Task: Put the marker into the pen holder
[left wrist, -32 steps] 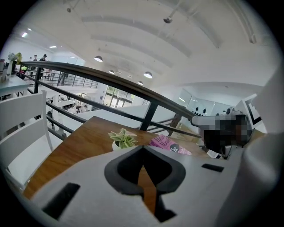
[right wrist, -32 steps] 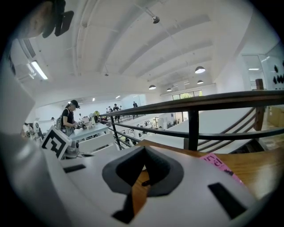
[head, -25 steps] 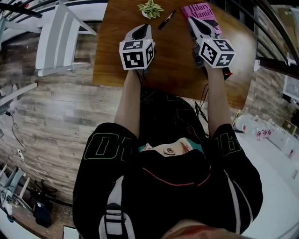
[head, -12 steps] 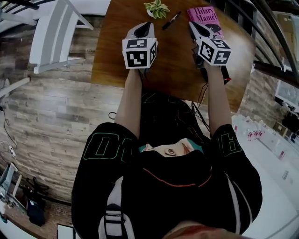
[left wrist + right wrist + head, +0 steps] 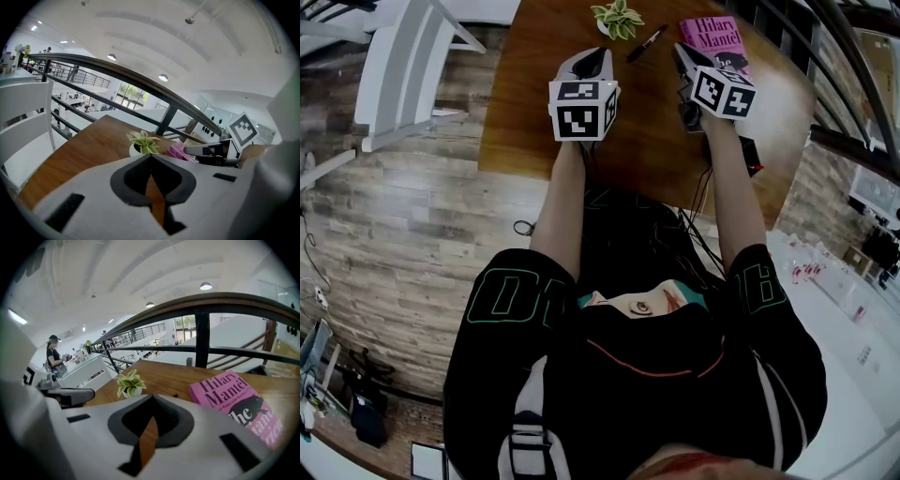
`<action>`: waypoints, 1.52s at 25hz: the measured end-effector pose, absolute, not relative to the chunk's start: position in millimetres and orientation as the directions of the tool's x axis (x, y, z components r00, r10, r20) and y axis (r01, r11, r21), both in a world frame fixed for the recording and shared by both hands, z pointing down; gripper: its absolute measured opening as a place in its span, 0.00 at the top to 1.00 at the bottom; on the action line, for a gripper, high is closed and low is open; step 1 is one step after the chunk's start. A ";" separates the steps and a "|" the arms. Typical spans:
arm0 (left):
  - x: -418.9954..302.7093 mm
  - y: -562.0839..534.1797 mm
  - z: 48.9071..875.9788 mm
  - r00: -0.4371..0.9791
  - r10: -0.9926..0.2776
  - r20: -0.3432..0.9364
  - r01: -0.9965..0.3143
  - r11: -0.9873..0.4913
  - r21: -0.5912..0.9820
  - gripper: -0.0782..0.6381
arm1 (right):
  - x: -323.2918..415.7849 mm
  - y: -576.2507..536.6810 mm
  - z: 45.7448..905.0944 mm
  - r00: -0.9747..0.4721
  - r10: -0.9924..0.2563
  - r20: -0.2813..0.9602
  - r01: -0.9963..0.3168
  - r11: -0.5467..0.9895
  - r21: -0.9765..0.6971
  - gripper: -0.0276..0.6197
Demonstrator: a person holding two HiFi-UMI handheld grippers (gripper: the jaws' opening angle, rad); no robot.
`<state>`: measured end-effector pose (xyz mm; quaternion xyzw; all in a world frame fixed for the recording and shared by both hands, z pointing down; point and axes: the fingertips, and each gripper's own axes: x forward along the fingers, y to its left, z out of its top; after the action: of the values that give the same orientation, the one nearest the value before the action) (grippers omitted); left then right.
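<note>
A black marker (image 5: 646, 43) lies slantwise on the brown wooden table (image 5: 534, 94) near its far edge, between a small potted plant (image 5: 617, 17) and a pink book (image 5: 712, 37). My left gripper (image 5: 596, 58) hovers just short of the plant, its jaws closed together with nothing in them (image 5: 151, 156). My right gripper (image 5: 679, 52) is right of the marker, at the book's left edge, and is also shut and empty (image 5: 151, 397). The marker sits between the two grippers' tips, touching neither. No pen holder shows in any view.
A white chair (image 5: 403, 66) stands left of the table. A dark railing (image 5: 201, 303) runs behind the far edge. The book (image 5: 239, 399) and plant (image 5: 130, 383) lie ahead of the right gripper. A black device with cables (image 5: 750, 155) rests near the table's right front edge.
The right gripper has dropped and tipped toward the table, and now sits nearer the marker and the book's left edge. The left gripper has hardly shifted.
</note>
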<state>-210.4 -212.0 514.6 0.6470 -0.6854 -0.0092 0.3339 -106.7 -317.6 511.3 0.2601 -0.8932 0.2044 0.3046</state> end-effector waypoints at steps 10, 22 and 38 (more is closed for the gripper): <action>-217.0 -220.7 529.8 0.053 -0.884 0.464 -0.875 0.183 0.448 0.88 | -113.9 -340.9 543.9 -0.636 -0.308 0.708 -0.653 0.704 -0.280 0.90; -220.9 -224.0 539.7 0.060 -0.877 0.476 -0.871 0.187 0.454 0.88 | -122.3 -360.5 571.4 -0.575 -0.288 0.766 -0.727 0.610 -0.316 0.79; -227.7 -221.4 545.1 0.051 -0.887 0.460 -0.848 0.204 0.489 0.88 | -124.2 -375.9 597.8 -0.475 -0.285 0.833 -0.791 0.553 -0.262 0.78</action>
<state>-227.7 -221.4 545.1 0.6302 -0.6882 -0.0268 0.3584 -124.2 -375.9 597.8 0.3391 -0.7930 0.3293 0.3843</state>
